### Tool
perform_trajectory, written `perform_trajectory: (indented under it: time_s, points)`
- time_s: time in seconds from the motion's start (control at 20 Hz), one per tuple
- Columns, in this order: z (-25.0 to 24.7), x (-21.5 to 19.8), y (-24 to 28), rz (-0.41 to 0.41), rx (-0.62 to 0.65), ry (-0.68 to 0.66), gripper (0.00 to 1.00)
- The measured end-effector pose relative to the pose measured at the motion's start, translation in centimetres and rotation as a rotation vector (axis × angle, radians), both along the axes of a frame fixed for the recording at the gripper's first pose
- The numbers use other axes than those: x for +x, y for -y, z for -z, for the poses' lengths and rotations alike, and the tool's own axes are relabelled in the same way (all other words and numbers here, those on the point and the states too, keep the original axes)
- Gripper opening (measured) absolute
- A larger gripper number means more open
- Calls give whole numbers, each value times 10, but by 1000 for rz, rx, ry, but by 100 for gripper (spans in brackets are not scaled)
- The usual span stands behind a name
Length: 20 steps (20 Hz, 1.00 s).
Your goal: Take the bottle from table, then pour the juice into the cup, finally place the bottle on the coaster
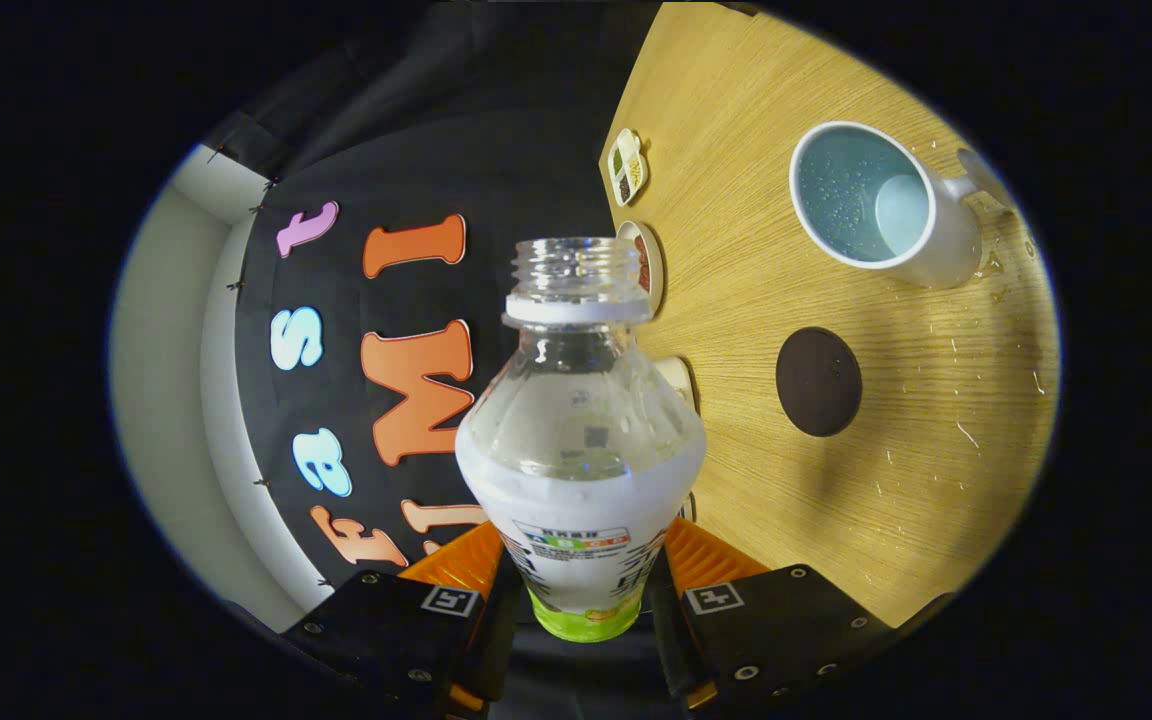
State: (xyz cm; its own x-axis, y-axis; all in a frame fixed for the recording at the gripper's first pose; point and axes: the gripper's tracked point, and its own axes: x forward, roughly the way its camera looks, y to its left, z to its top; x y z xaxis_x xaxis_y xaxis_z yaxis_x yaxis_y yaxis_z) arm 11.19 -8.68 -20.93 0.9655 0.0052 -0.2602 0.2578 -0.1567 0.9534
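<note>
- wood-grain table (836,520), water droplets scattered on it
- white mug (881,205) on it, blue inside, wet
- dark round coaster (818,381) near mug, apart from it
- small dishes (628,166) along table's far edge

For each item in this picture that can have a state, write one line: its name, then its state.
Bottle: uncapped, held between the fingers, off the table.
Gripper: shut on the bottle.
Cup: standing on the table, droplets on its inner wall.
Coaster: bare, nothing on it.
Table: splashed with droplets near the cup and coaster.
Small dishes: at the table's far edge, holding food.
</note>
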Motion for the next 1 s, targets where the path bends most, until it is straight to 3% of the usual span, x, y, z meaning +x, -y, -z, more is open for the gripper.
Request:
perform_trajectory:
  time_s: [1.0]
  points:
    - [0,7,11,36,153,5,60]
